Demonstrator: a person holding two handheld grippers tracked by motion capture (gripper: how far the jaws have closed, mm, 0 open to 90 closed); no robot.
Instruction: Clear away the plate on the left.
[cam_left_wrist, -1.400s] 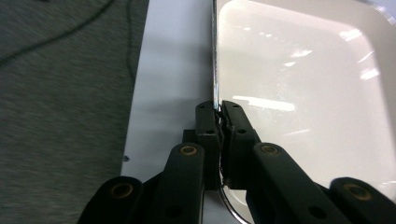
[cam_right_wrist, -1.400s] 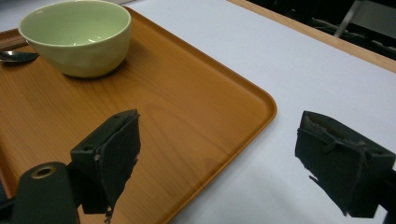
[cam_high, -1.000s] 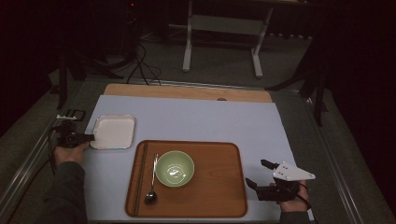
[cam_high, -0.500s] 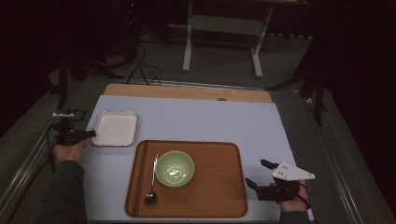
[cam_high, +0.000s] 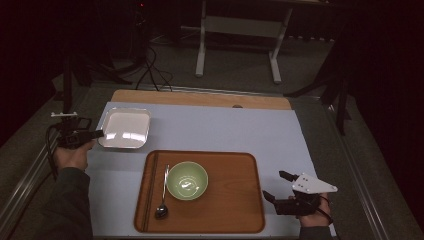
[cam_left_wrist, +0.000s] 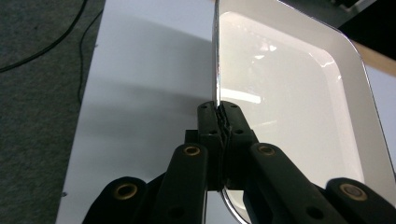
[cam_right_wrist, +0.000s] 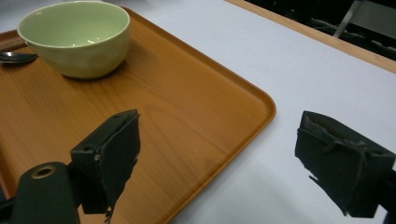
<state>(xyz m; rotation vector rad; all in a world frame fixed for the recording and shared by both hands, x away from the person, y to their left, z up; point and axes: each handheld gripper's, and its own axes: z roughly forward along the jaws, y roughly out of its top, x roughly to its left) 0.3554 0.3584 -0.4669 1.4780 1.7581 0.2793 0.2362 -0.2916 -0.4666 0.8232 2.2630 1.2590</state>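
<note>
Now the white dish (cam_high: 125, 129) sits a touch higher toward the upper left of the high view than a second ago, its near rim pinched between the jaws of my left gripper (cam_high: 97, 134). So I'm dragging it clear of the wooden tray (cam_high: 235, 200). My right gripper (cam_high: 276, 186), lower right, waits with jaws wide apart.

Left gripper (cam_high: 95, 134) clamped tight, right gripper (cam_high: 279, 186) fingers spread.

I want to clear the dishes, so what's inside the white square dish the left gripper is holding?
The white dish looks empty: bare glossy bottom with light reflections. The left gripper is clamped on its rim, and its jaws cover a small near corner.
</note>
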